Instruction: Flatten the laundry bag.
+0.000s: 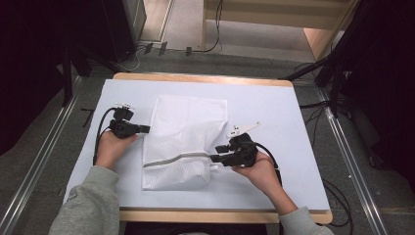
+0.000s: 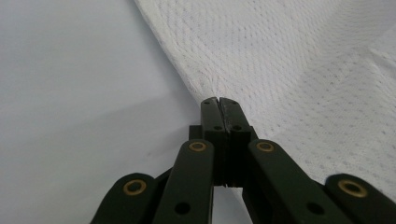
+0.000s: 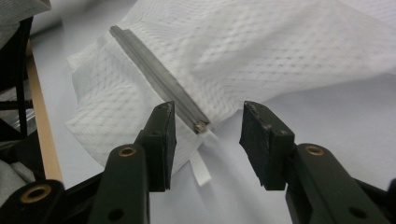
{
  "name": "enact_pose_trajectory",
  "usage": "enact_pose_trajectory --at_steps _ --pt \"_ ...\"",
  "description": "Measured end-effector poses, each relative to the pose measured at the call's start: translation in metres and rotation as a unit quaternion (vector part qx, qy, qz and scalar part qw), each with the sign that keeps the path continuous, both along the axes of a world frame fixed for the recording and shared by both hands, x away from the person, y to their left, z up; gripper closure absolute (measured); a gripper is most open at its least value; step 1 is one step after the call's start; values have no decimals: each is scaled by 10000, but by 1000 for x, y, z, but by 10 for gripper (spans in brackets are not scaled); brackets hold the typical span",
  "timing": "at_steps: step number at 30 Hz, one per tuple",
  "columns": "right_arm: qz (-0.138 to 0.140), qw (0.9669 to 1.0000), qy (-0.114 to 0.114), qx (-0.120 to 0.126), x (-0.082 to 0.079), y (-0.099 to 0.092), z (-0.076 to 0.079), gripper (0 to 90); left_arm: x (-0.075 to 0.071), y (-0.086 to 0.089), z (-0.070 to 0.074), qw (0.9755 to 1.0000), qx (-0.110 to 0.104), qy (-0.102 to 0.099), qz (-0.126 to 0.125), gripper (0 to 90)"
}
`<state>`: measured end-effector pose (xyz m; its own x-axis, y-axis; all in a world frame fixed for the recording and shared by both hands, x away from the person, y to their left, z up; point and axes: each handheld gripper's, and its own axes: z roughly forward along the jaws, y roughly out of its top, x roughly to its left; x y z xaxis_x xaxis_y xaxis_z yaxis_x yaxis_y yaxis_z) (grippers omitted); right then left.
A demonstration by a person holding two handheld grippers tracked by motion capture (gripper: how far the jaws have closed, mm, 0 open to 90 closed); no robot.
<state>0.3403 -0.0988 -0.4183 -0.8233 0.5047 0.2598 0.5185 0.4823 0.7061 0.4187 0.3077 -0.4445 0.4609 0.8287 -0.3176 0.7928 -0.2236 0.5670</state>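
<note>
We see a white mesh laundry bag (image 1: pixel 183 142) lying flat on the desk (image 1: pixel 274 112), between the two tongs. Left tongs (image 1: pixel 145 129) are pressed together at the bag's left edge; in the left gripper view the tips (image 2: pixel 219 105) meet right at the fabric border, and whether they pinch any mesh we cannot tell. Right tongs (image 3: pixel 208 140) stand apart, with the zipper end (image 3: pixel 201 125) and its white tab (image 3: pixel 200 170) between them, nothing clamped yet. To do this well, we judge the right tongs should close squarely on the zipper end, not the loose mesh beside it, while the left holds the bag steady. The bag looks flat; its contents are hidden, zipper (image 1: pixel 176 159) apparently shut.
</note>
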Motion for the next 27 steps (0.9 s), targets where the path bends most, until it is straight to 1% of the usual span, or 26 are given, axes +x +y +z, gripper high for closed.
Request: enact_pose_trajectory --at_steps 4,7,8,9,12,13,16,18,20,21,24,27 --pt "-74 9999 -98 -32 1 -1 -1 592 -2 13 1 9999 2 1 110 900" --pt "-133 9998 -122 -98 4 0 -6 605 -2 23 1 9998 35 5 207 900" --pt "-171 9998 -79 -118 5 0 -7 610 -3 25 1 9996 64 6 272 900" --pt "-188 9997 -72 -127 6 2 -9 613 -3 27 0 9995 107 24 284 900" --pt "-243 9996 -56 -149 9 7 -15 616 -4 29 -1 9995 56 55 315 893" --pt "-256 9995 -52 -153 10 9 -15 616 -5 29 -1 9995 83 17 302 879" --pt "-250 9996 -52 -148 14 16 -19 615 -10 28 4 9996 -7 -113 270 784" --pt "-288 9994 -82 -149 17 20 -21 605 -13 28 6 9996 -22 -140 258 733" --pt "-342 9993 -87 -111 21 23 -23 562 -18 28 10 9995 -127 -183 237 685" --pt "-365 9992 -125 -102 24 25 -24 524 -19 28 11 9994 -151 -192 234 659" --pt "-446 9989 -147 -98 30 29 -26 478 -23 29 13 9992 -216 -248 224 631" --pt "-535 9985 -117 26 38 33 -29 469 -26 29 14 9992 -198 -271 234 615"
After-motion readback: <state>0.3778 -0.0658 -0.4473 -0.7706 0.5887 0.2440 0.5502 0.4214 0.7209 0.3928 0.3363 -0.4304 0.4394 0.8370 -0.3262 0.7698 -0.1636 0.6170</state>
